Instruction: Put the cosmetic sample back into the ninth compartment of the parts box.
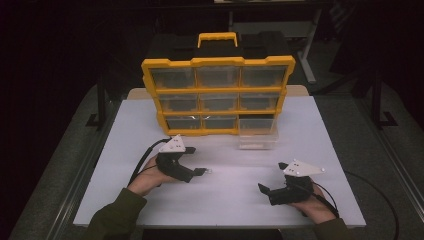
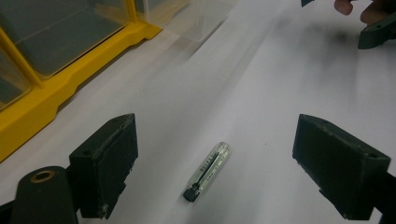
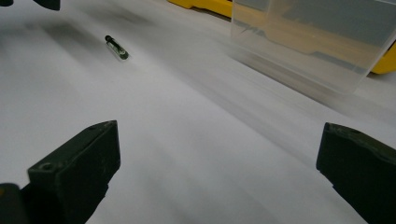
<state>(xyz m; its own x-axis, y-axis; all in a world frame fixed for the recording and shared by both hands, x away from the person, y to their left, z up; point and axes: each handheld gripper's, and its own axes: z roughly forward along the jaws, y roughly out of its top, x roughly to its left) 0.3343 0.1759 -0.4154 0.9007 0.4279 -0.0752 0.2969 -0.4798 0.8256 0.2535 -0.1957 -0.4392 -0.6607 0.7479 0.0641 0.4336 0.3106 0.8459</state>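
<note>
A small clear vial with a black cap [image 2: 208,171] lies flat on the white table [image 1: 225,195]. My left gripper [image 2: 215,127] hovers over it with a jaw on either side. Neither pad touches the vial, so the gripper is open. In the high view the left gripper [image 1: 199,172] points right, with the vial [image 1: 206,171] at its tips. My right gripper [image 1: 264,190] rests at the front right, open and holding nothing. The right gripper view looks between its wide jaws [image 3: 219,135] at the vial [image 3: 116,47], which lies far off at the upper left.
A yellow organiser [image 1: 218,95] with several clear drawers stands upright at the back of the table. One clear drawer [image 1: 257,134] stands on the table in front of the organiser's lower right corner. The table's front edge runs close to both hands.
</note>
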